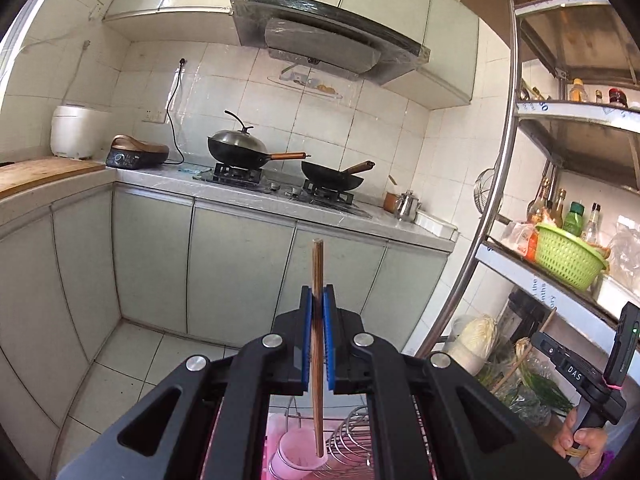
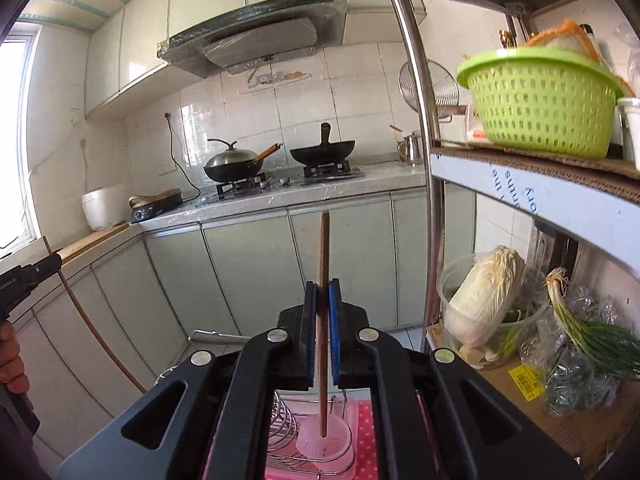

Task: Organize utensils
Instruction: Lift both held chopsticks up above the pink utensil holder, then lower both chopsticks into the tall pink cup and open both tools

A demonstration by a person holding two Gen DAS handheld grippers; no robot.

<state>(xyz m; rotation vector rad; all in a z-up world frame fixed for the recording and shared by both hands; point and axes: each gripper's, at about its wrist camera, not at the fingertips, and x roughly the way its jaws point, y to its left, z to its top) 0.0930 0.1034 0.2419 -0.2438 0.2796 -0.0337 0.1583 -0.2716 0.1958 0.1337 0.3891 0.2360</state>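
Chopsticks held over pink cup

A chopstick (image 1: 318, 276) is clamped upright by the left gripper (image 1: 318, 304), another chopstick (image 2: 322, 256) by the right gripper (image 2: 322, 300); the cup (image 2: 324, 440) is seen at 6 o'clock.

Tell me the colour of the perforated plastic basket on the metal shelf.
Lime green perforated plastic basket, clearest in the right wrist view.

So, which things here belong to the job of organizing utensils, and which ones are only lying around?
Belong to the job:
- chopstick between the left gripper fingers
- chopstick between the right gripper fingers
- pink cup in the wire rack

Just lying about:
- lidded wok, open wok
- rice cooker
- green basket
- cabbage, spring onions
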